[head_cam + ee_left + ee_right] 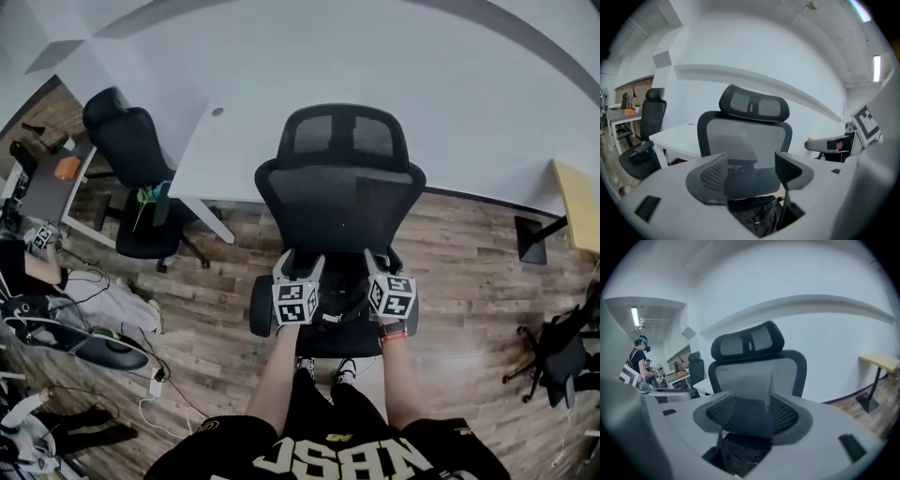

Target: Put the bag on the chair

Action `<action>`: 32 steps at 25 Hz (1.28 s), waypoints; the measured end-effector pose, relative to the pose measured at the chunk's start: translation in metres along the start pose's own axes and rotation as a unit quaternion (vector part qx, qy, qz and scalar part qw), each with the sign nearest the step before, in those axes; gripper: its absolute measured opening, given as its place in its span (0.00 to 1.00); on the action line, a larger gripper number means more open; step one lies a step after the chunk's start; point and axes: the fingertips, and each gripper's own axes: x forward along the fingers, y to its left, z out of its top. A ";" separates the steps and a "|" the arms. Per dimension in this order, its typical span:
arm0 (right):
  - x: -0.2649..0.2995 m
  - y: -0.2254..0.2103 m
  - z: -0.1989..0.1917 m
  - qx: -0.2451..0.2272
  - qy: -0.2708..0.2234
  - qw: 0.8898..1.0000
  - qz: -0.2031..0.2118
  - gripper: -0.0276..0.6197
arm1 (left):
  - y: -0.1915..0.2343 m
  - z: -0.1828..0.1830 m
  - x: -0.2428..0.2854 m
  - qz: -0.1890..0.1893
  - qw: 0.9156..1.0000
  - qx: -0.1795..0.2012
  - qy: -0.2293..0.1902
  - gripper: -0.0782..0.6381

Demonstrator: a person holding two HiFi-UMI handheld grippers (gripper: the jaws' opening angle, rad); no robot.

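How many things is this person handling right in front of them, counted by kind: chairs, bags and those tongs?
Chair: 1
Bag: 1
Tongs: 2, the left tongs and the right tongs
Total: 4

Black chair with mesh back; black bag; white desk; brown wood-plank floor; grey left tool and right tool, black-and-white square markers.
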 end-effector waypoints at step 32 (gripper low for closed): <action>-0.108 0.061 0.161 -0.066 -0.173 0.983 0.020 0.05 | -0.046 0.188 -0.100 -0.009 0.981 0.072 -0.182 0.13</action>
